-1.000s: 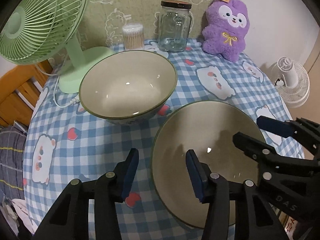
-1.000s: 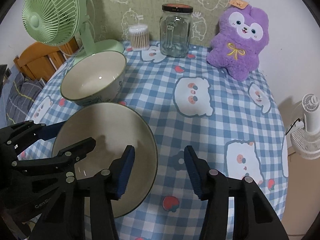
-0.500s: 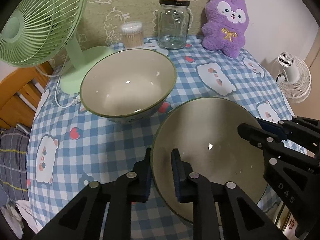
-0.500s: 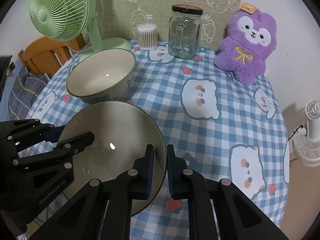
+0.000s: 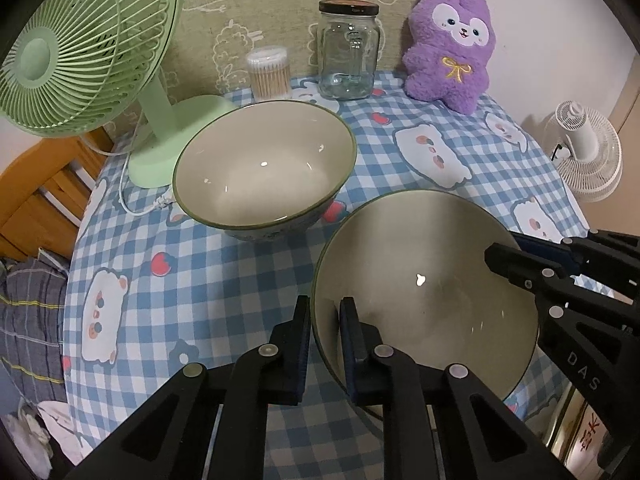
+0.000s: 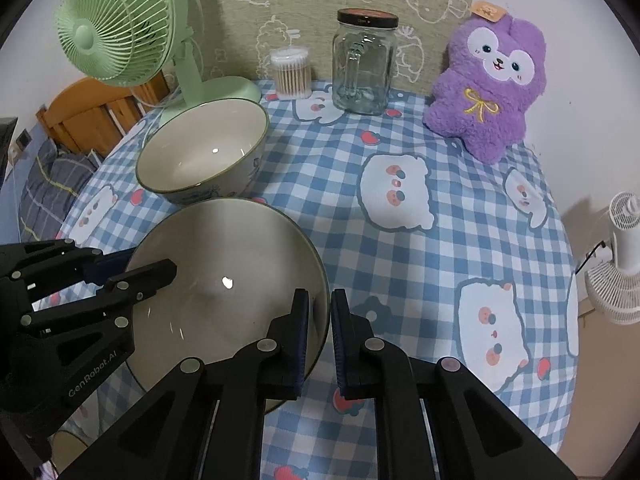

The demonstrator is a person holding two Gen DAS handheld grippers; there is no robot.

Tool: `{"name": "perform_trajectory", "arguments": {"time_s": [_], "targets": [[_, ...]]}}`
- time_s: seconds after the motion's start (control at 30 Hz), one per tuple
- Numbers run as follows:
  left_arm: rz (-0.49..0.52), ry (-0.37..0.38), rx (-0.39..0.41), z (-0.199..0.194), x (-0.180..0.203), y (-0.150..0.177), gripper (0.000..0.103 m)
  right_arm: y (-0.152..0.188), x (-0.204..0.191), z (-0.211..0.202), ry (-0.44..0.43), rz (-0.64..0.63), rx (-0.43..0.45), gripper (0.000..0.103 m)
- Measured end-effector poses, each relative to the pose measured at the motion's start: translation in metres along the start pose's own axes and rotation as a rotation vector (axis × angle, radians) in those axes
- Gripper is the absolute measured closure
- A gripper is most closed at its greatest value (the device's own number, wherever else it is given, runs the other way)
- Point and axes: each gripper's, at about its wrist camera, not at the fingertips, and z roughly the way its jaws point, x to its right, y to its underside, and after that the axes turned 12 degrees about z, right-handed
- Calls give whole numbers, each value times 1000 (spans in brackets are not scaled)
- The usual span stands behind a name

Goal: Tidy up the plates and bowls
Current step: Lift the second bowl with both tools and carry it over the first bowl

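Two brandings | left gripper (image 6: 132, 268) "GenRobot.AI" | right gripper (image 5: 508, 250) "DAS"

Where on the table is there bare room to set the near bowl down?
Free: the wide patch right of the near bowl, in front of the plush and jar. Crowded: the left side, where the far bowl sits against the fan base.

The right gripper (image 6: 319, 312) has its jaws clamped on the right rim of the near bowl (image 6: 224, 280); the left gripper (image 6: 132, 266) pinches the opposite rim. Behind it a deeper bowl (image 6: 204, 156) sits on the checked worktop (image 6: 460, 240), near the green fan (image 6: 120, 24), glass jar (image 6: 364, 64) and purple plush (image 6: 492, 84).
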Motion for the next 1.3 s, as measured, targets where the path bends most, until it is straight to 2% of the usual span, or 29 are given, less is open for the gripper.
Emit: {"name": "perform_trajectory", "arguments": {"time_s": [0.23,0.57,0.73,0.8,0.83,0.9,0.97,1.0,1.07,1.17,1.3], "targets": [[-2,-12,-10,-3,2,2,93,1,-1,-2,9,10,1,89],[-33,12,-8,-13,3,4,96,3,-2,-13,49,8,15,94],[-48,1,-11,-17,0,8,96,8,-7,-21,34,0,10,95],[-50,3,-10,-21,0,11,98,10,-9,-26,29,-5,22,97],[-46,18,1,-24,1,12,99,10,-11,-32,-8,-7,32,101],[-32,34,10,-31,6,12,99,10,-23,-45,-9,-37,62,101],[9,-4,29,-35,19,11,100,11,-36,-51,33,-90,103,101],[20,-18,33,-37,23,11,100,12,-38,-52,20,-92,98,101],[20,-17,29,-37,23,13,101,12,-30,-53,-23,-45,88,101],[-2,-43,-5,-28,15,17,98,13,-18,-46,-5,-8,72,101],[-28,-37,-15,-24,8,21,97,16,-5,-42,4,37,65,100]]}}
